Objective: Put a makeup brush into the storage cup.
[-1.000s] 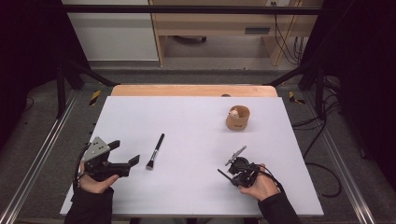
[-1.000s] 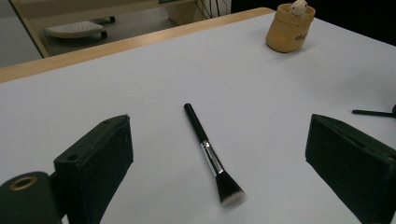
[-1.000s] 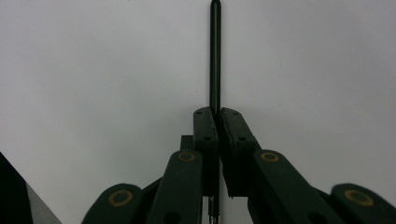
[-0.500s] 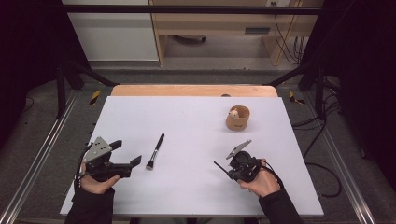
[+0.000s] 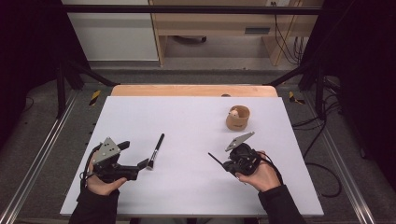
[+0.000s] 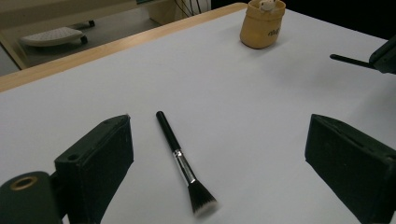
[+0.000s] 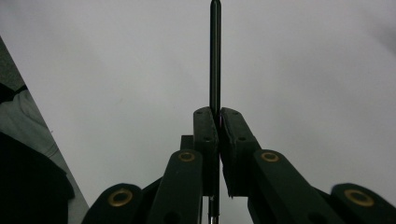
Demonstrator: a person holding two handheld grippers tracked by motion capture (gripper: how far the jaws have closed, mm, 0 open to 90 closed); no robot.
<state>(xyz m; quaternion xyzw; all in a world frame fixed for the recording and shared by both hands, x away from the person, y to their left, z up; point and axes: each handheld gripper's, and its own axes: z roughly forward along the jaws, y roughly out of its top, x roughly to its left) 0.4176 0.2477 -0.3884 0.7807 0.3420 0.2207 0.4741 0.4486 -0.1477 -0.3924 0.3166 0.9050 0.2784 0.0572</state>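
Note:
A black-handled makeup brush (image 5: 155, 150) lies on the white table (image 5: 187, 121) with its bristles toward me. My left gripper (image 5: 134, 156) stands open just left of the bristle end. In the left gripper view the brush (image 6: 180, 158) lies between the wide-apart jaws of that gripper (image 6: 219, 135). My right gripper (image 5: 229, 164) is at the front right, shut on a thin black stick (image 5: 215, 160) that pokes out to the left. In the right gripper view, the stick (image 7: 215, 56) runs straight up from the closed gripper (image 7: 218, 116). What it ends in is hidden.
A small tan cup (image 5: 237, 118) with something pale inside stands at the back right, beyond my right gripper; it is also in the left gripper view (image 6: 262, 25). A wooden strip (image 5: 194, 90) edges the table's far side. Metal frame rails run along both sides.
My right gripper has shifted slightly forward with the stick still in it. The left gripper and the brush on the table have hardly moved.

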